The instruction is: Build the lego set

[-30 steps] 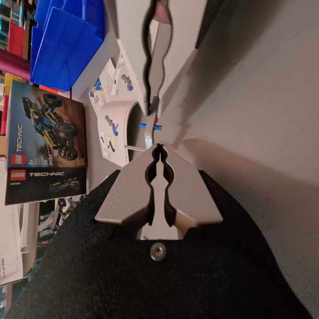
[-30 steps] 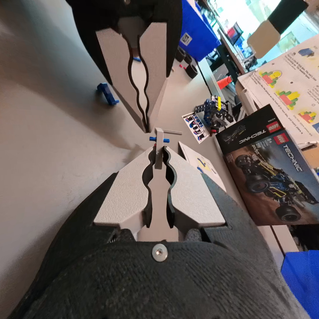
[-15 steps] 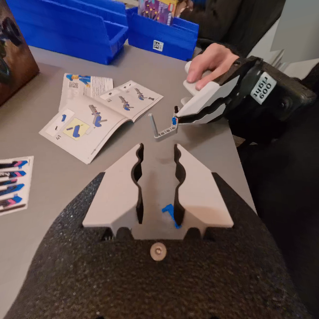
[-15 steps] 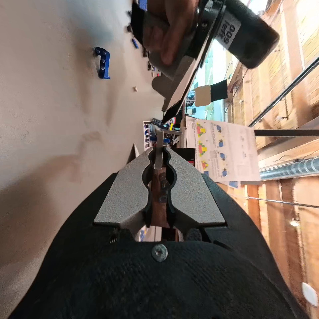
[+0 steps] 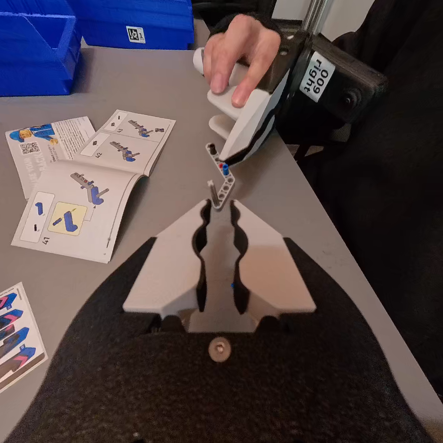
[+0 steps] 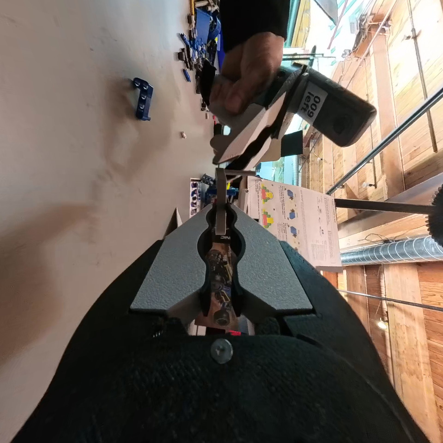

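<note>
Both wrist views face each other, sharing the grey beam.

Grey counter: bears all items listed. Blue storage bins: two, at the far edge of the counter, one carrying a small square code tag. Poster: white sheet with coloured brick drawings, standing beyond the counter. Wooden plank wall: behind the poster. Ribbed metal duct: running along that wall.
</note>
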### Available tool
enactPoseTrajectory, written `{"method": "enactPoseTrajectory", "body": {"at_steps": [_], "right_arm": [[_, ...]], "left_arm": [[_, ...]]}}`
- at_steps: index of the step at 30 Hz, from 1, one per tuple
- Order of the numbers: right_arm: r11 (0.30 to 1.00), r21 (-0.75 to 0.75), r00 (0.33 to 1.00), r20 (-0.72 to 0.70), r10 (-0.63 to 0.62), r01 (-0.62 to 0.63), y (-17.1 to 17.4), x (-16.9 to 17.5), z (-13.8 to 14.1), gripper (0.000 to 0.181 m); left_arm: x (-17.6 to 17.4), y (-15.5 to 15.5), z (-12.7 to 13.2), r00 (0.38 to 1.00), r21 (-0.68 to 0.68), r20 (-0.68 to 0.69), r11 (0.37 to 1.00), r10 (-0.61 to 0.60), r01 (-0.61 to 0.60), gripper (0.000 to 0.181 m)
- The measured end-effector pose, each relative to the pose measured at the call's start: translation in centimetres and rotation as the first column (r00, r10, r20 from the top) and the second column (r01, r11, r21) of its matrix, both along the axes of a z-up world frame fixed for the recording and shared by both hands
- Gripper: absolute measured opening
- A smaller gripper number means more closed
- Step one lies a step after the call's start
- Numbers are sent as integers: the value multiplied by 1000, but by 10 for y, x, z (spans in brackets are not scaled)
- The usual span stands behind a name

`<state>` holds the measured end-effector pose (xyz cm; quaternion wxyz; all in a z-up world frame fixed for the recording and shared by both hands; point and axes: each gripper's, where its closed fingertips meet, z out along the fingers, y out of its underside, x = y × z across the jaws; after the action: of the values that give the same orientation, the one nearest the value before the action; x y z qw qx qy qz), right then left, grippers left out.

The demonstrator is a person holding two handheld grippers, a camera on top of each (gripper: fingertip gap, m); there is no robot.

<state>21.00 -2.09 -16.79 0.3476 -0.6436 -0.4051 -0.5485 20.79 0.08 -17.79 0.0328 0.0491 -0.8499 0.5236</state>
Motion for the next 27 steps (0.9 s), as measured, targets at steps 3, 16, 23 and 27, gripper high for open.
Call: {"method": "enactPoseTrajectory", "body": {"at_steps": [3, 16, 23, 27], "right_arm": [[1000, -24, 1000, 12, 11, -11, 1, 0, -3, 6], [954, 191, 429, -900, 75, 232, -15, 29, 5, 56], [891, 263, 19, -961, 276, 369, -8, 36, 16, 35], [885, 190, -8, -977, 214, 424, -8, 38, 3, 43]], "left_arm": [[-3, -1, 1, 999, -21, -43, 1000, -16, 15, 27], [35, 16, 10, 539, 312, 831, 917, -138, -247, 5], [39, 9, 25, -84, 374, 875, 777, -476, -507, 3], [31, 1, 18, -142, 353, 873, 806, -467, -475, 4]]}}
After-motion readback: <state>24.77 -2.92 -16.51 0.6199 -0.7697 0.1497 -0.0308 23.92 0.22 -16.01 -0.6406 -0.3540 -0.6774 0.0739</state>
